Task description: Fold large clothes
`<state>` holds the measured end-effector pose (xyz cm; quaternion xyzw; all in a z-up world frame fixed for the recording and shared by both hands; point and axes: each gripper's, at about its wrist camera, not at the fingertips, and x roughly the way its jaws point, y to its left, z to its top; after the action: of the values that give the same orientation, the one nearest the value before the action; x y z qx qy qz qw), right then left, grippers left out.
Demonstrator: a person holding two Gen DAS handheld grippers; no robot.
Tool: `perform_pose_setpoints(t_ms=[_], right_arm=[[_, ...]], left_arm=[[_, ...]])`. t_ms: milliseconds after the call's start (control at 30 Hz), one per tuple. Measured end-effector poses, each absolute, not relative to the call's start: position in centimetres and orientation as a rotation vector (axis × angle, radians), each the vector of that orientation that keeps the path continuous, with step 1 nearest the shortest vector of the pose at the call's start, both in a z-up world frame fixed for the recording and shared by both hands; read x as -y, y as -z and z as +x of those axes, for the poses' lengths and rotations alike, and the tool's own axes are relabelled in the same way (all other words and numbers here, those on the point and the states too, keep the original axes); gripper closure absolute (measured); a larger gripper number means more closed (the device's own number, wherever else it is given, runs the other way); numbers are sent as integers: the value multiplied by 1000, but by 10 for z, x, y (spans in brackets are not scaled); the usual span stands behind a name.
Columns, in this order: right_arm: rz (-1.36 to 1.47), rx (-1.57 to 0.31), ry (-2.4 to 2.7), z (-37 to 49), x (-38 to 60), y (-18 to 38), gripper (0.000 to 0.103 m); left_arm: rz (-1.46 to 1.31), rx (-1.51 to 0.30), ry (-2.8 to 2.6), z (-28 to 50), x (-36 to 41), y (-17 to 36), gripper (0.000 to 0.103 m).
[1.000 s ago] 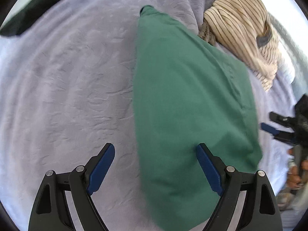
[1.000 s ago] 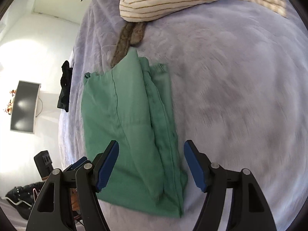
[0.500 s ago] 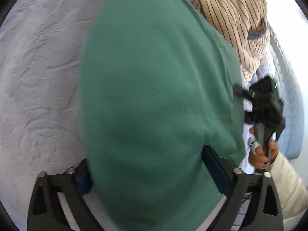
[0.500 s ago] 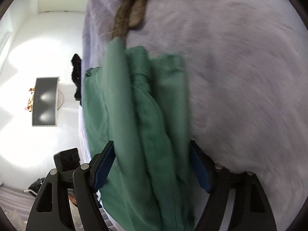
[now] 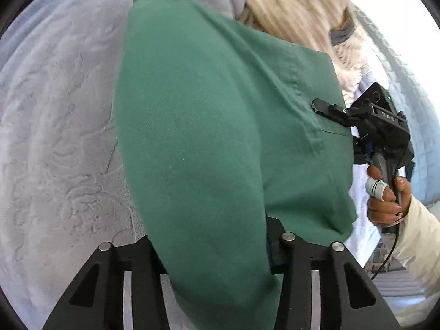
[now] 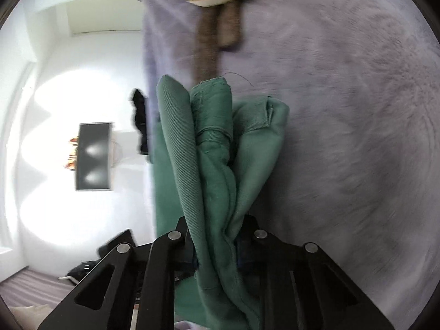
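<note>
A folded green garment (image 5: pixel 214 143) is held up over the lavender bed cover (image 5: pixel 60 126). My left gripper (image 5: pixel 217 250) is shut on its near edge; the cloth hides the fingertips. My right gripper (image 6: pixel 217 250) is shut on a bunched stack of the same green garment (image 6: pixel 217 170), whose layers stand upright between the jaws. The right gripper also shows in the left wrist view (image 5: pixel 382 126), gripping the garment's right edge, held by a hand.
A cream striped garment (image 5: pixel 302 13) lies piled at the bed's far end, with a brown cloth strip (image 6: pixel 217 35) under it. A dark garment (image 6: pixel 140 121) lies at the bed's far edge. A wall screen (image 6: pixel 93 156) hangs beyond the bed.
Both grippers went from open around the flat garment to shut on it. The garment has been lifted off the bed and now bunches between the jaws.
</note>
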<state>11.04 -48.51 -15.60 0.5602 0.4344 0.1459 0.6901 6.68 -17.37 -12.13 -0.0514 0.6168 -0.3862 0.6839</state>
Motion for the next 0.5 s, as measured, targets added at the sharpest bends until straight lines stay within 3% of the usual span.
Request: perform_pose_setpoints(t_ms=[300, 500], right_arm=[[1246, -910, -397, 86, 439, 100, 83], [1261, -919, -421, 73, 362, 97, 83]], left_arm=[[-142, -1338, 918, 41, 105, 74, 58], [-87, -1371, 899, 17, 39, 70, 58]])
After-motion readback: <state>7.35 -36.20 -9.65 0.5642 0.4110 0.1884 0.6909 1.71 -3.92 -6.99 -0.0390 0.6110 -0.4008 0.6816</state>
